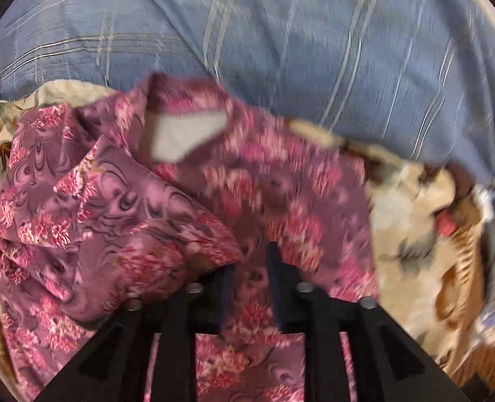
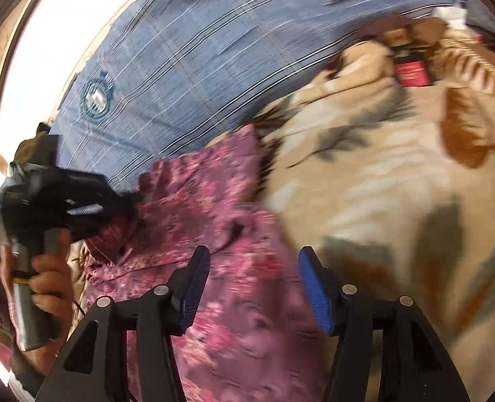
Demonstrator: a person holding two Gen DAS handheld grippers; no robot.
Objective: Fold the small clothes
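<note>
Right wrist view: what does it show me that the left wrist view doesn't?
Only the right wrist view shows the left gripper from outside, the person's hand on its handle, the crest on the blue pillow and the right gripper, open above the cloth. Only the left wrist view shows the garment's pale inner lining at the neck opening, and pink cloth between the left gripper's fingers. Both show the pink floral garment, the blue pillow and the beige leaf-print bedspread.
</note>
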